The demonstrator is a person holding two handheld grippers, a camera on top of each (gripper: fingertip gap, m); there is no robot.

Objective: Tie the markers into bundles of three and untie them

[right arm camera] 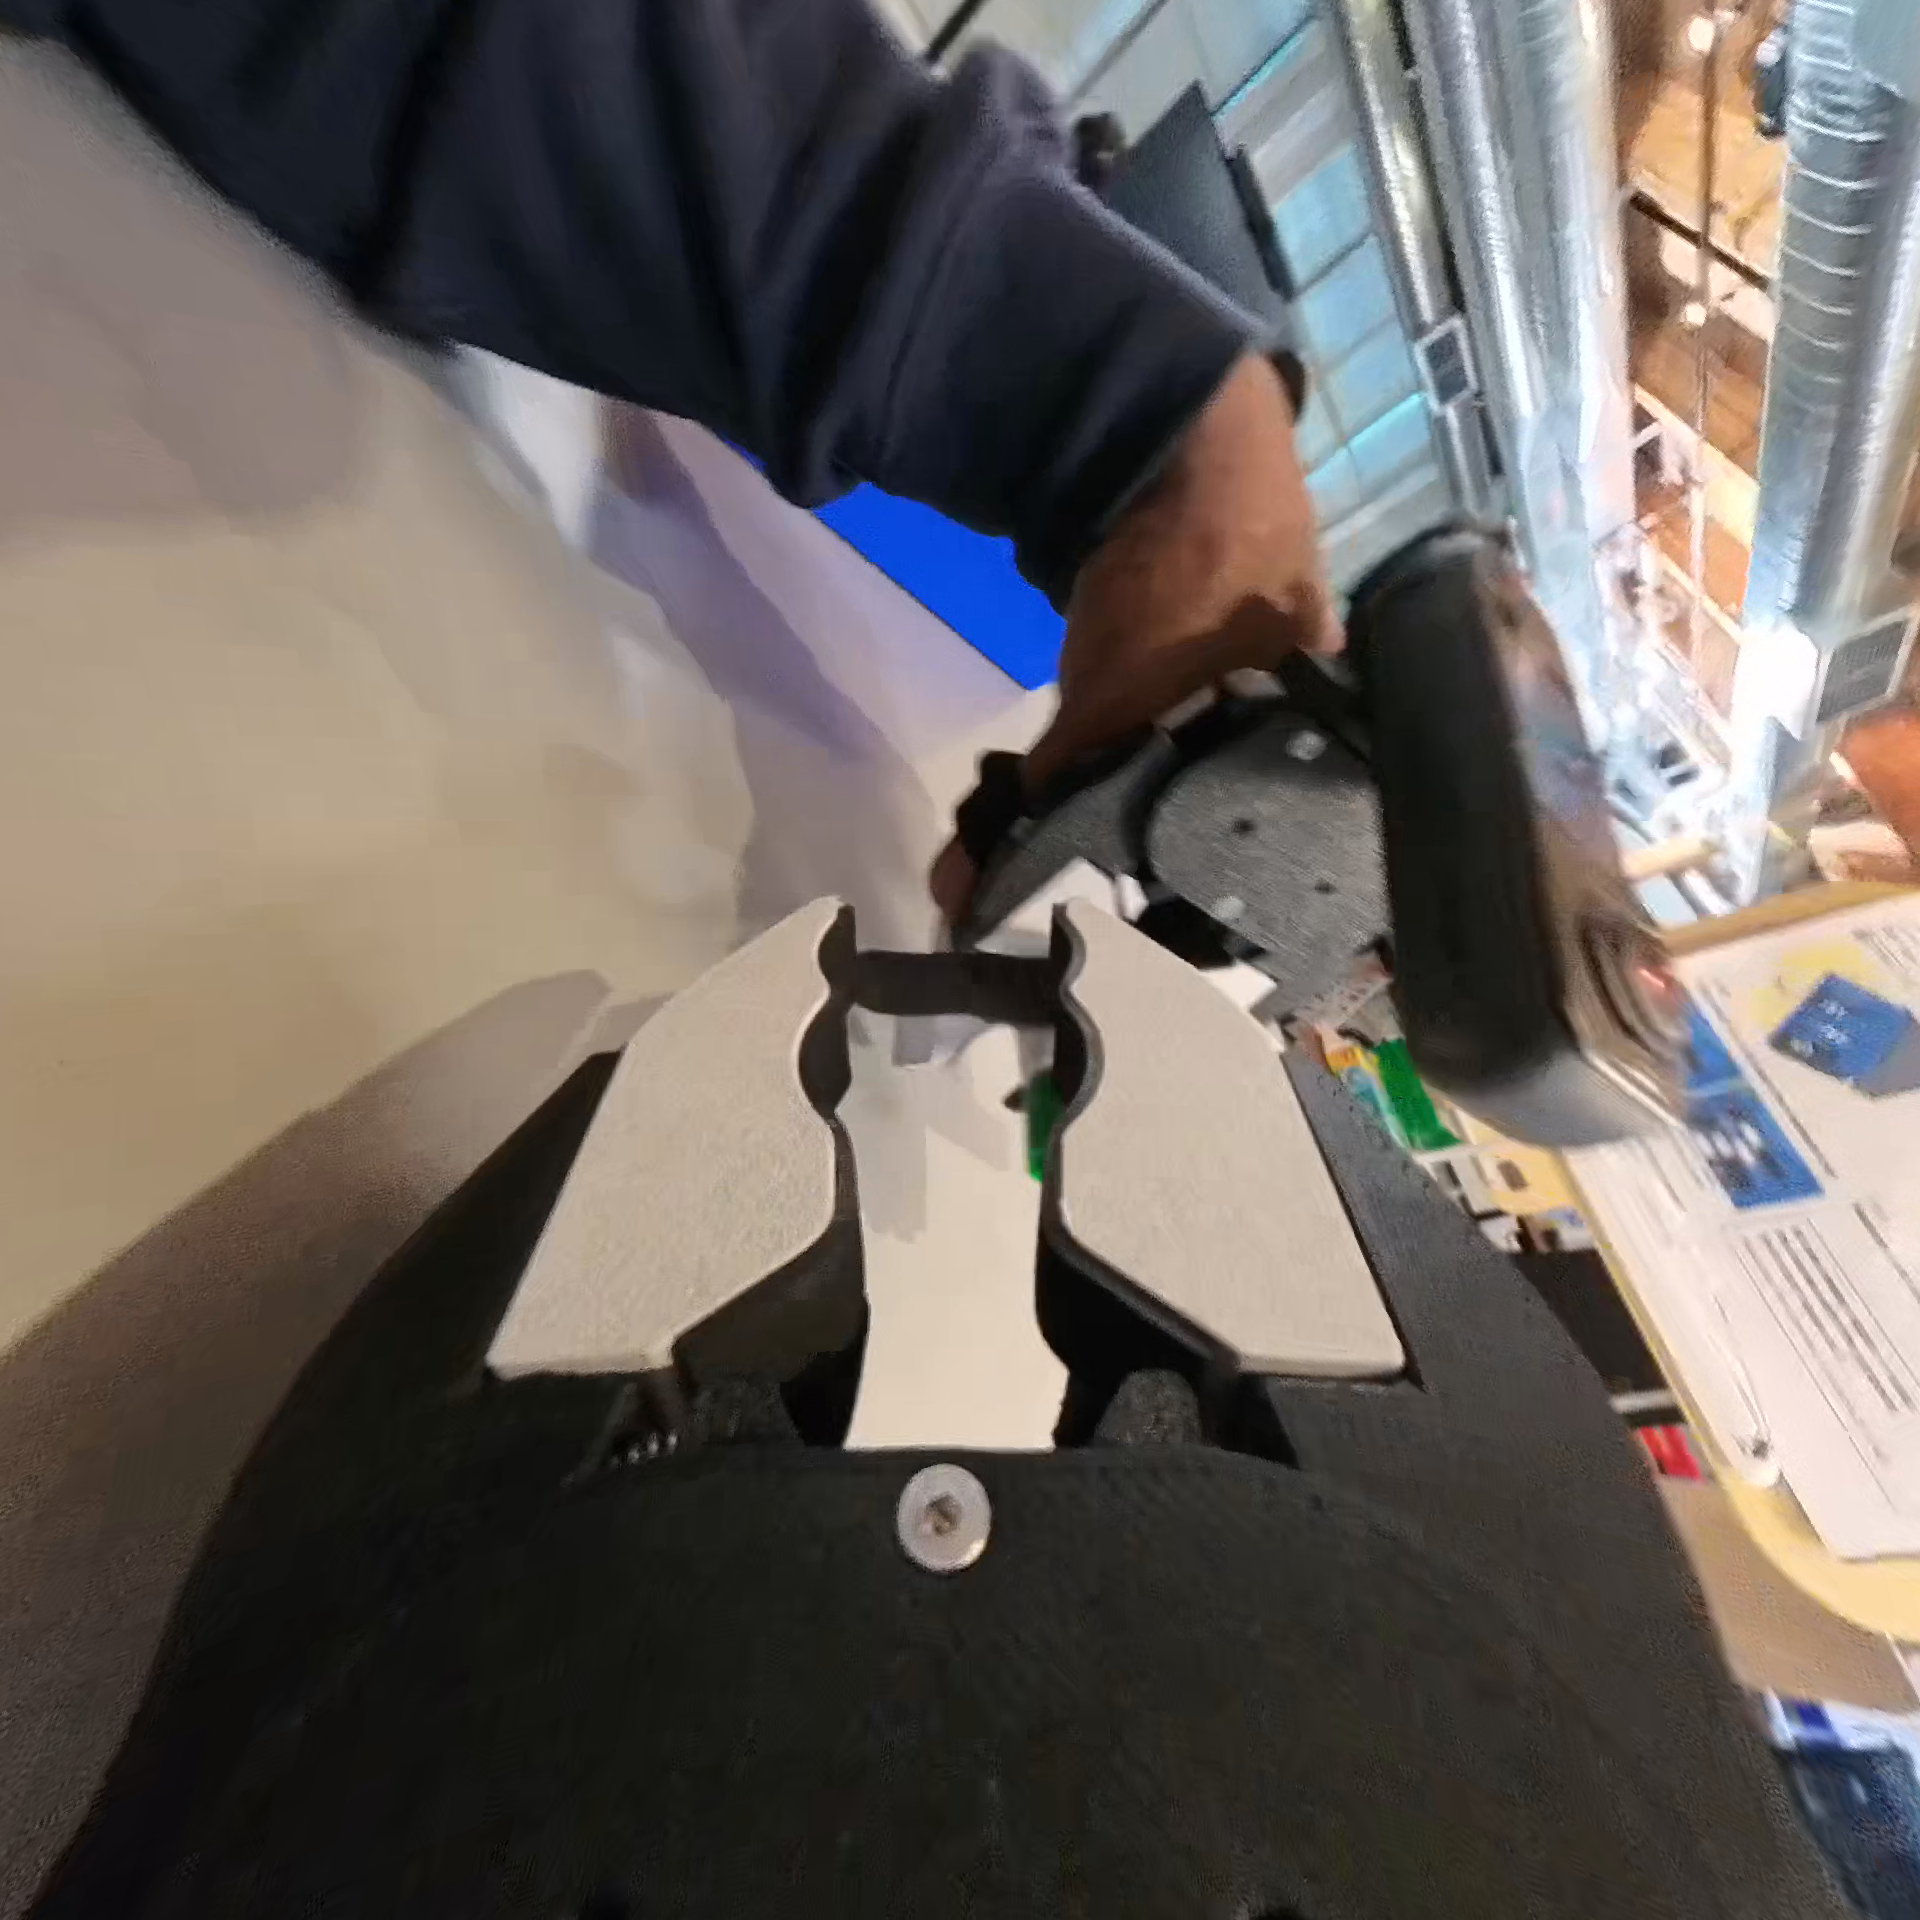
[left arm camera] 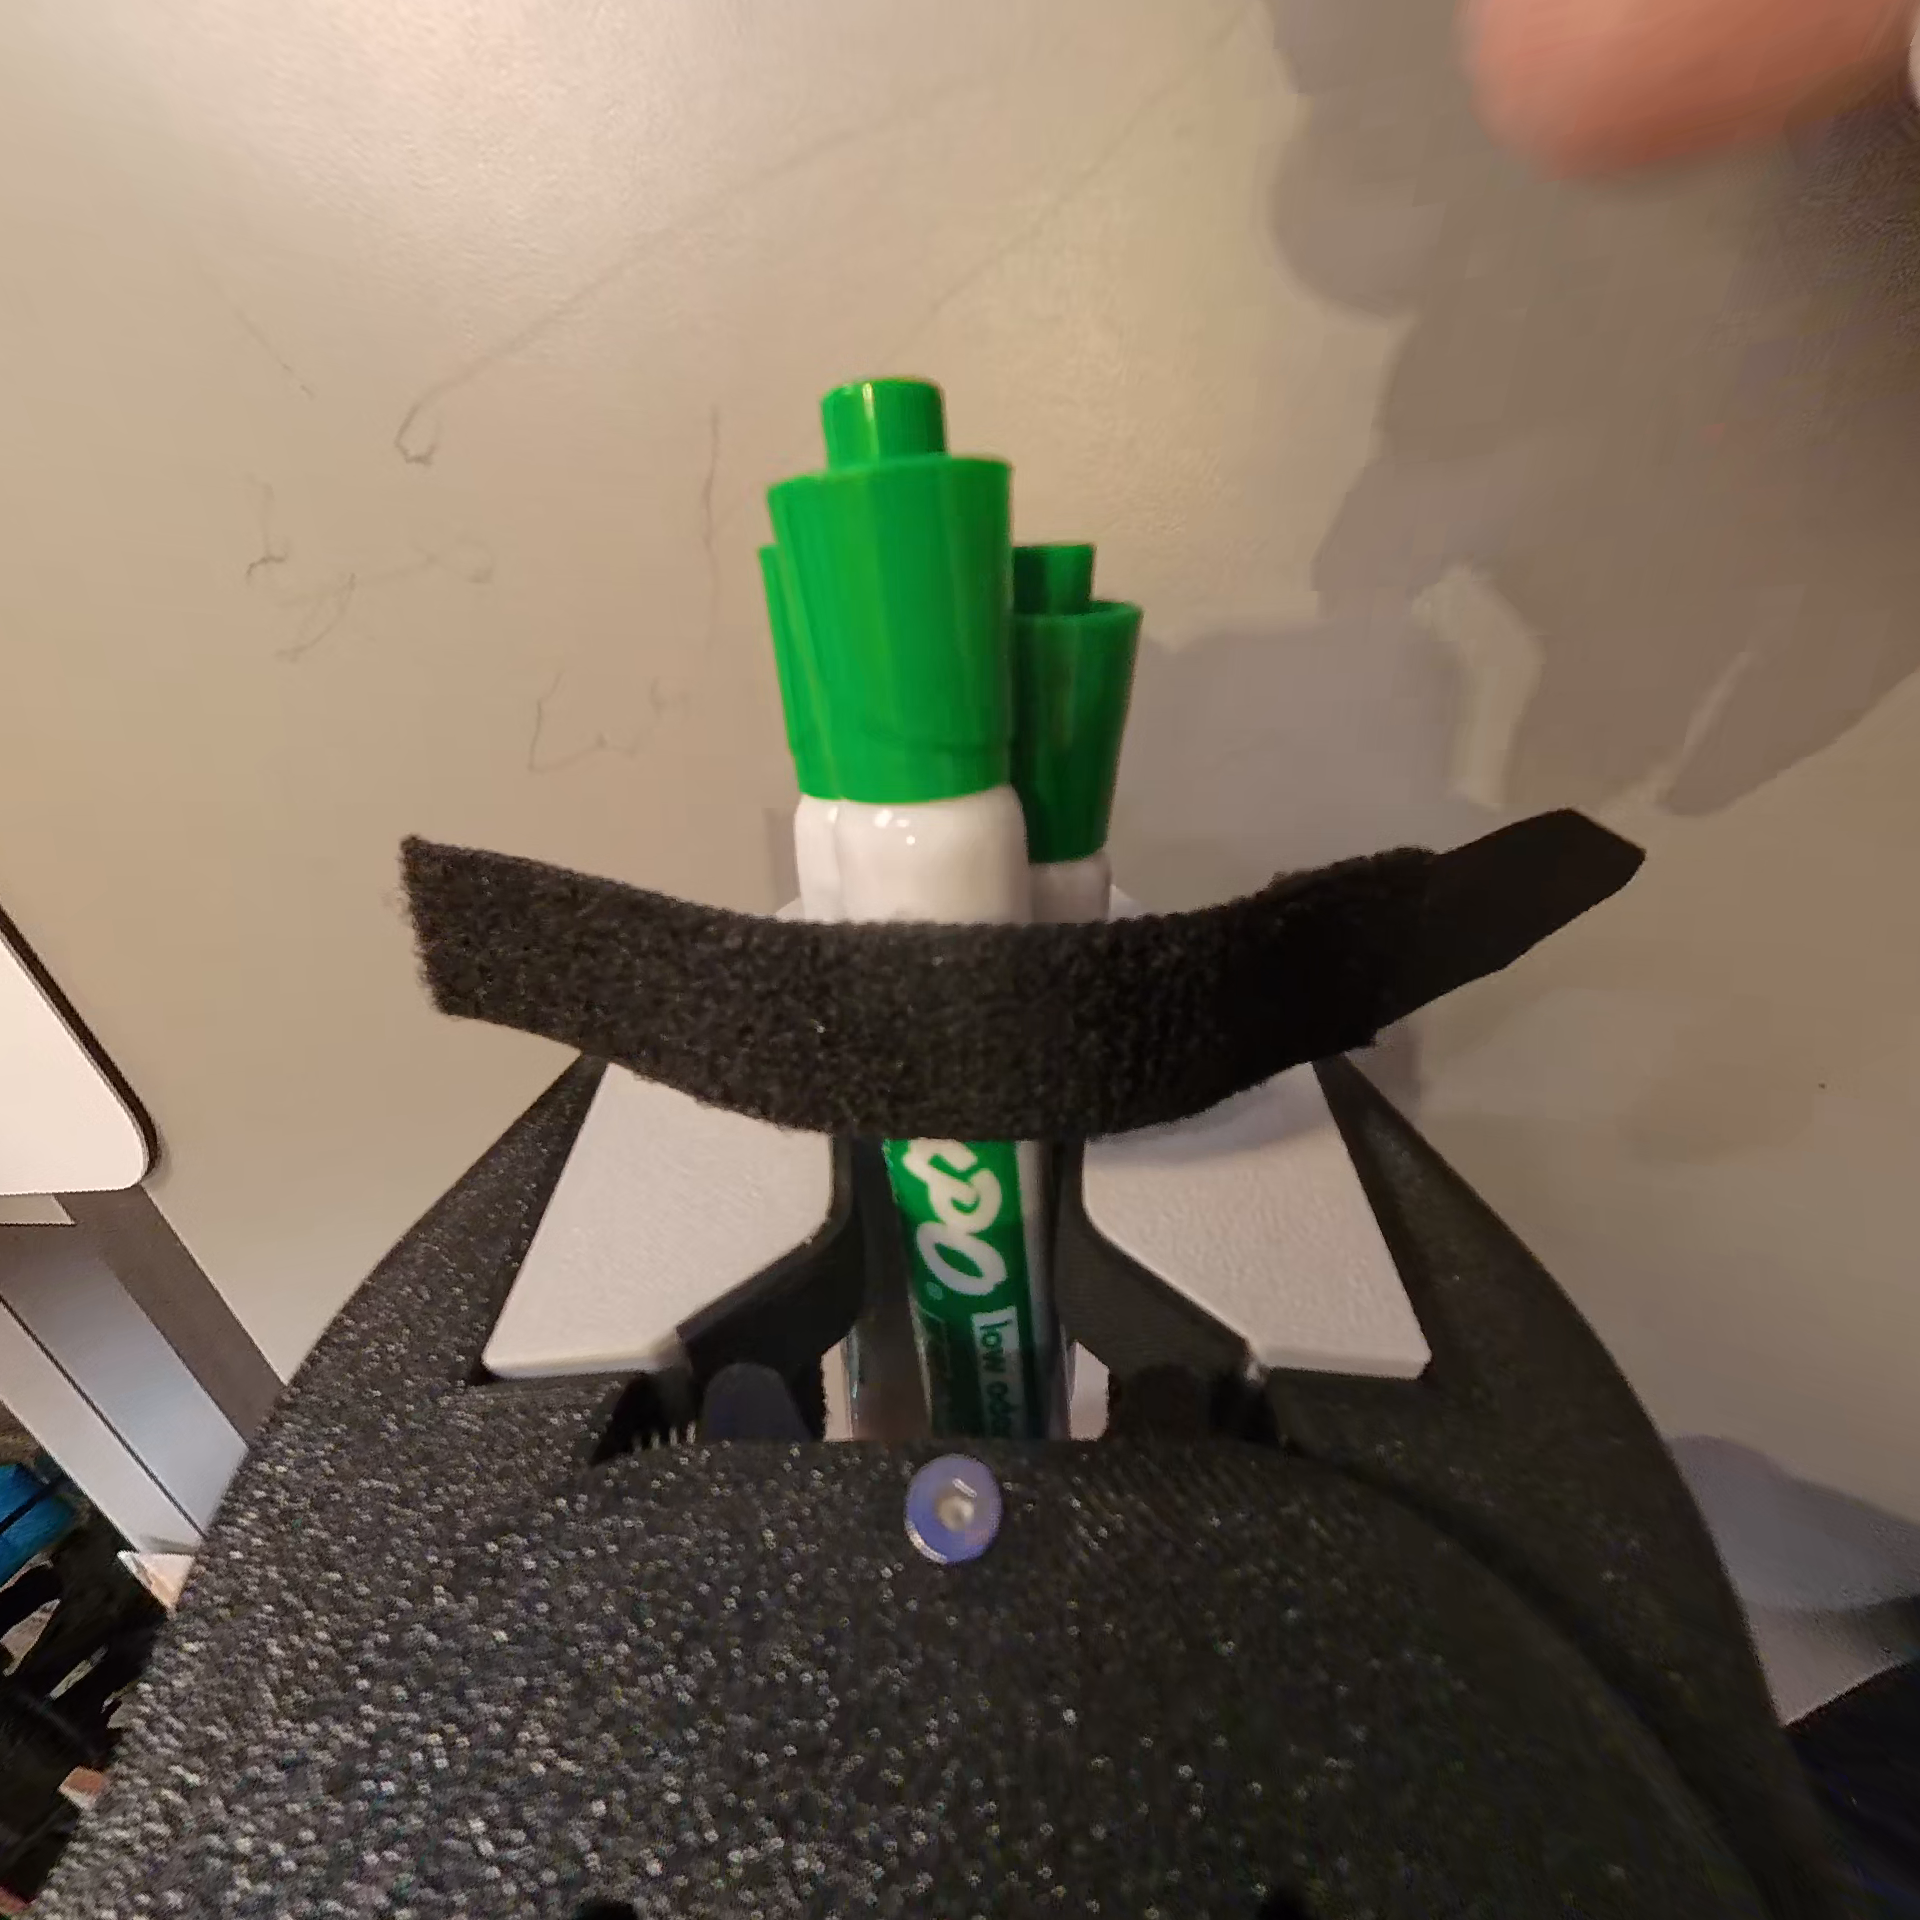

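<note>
Pale, scuffed desk [left arm camera: 312, 312] lies behind three green-capped white markers [left arm camera: 894, 665], clamped by the left tool [left arm camera: 961, 1174]. Across them, just below the caps, lies a black fuzzy hook-and-loop strap [left arm camera: 810, 997]. The right tool [right arm camera: 956, 982] pinches the strap's end; pulling it snug around the markers would seem best.

Left wrist view: close behind the left claw [left arm camera: 961, 1039], facing the tabletop [left arm camera: 416, 416]. Right wrist view: tilted, behind the right claw [right arm camera: 951, 956], facing the left one; tabletop shared.
</note>
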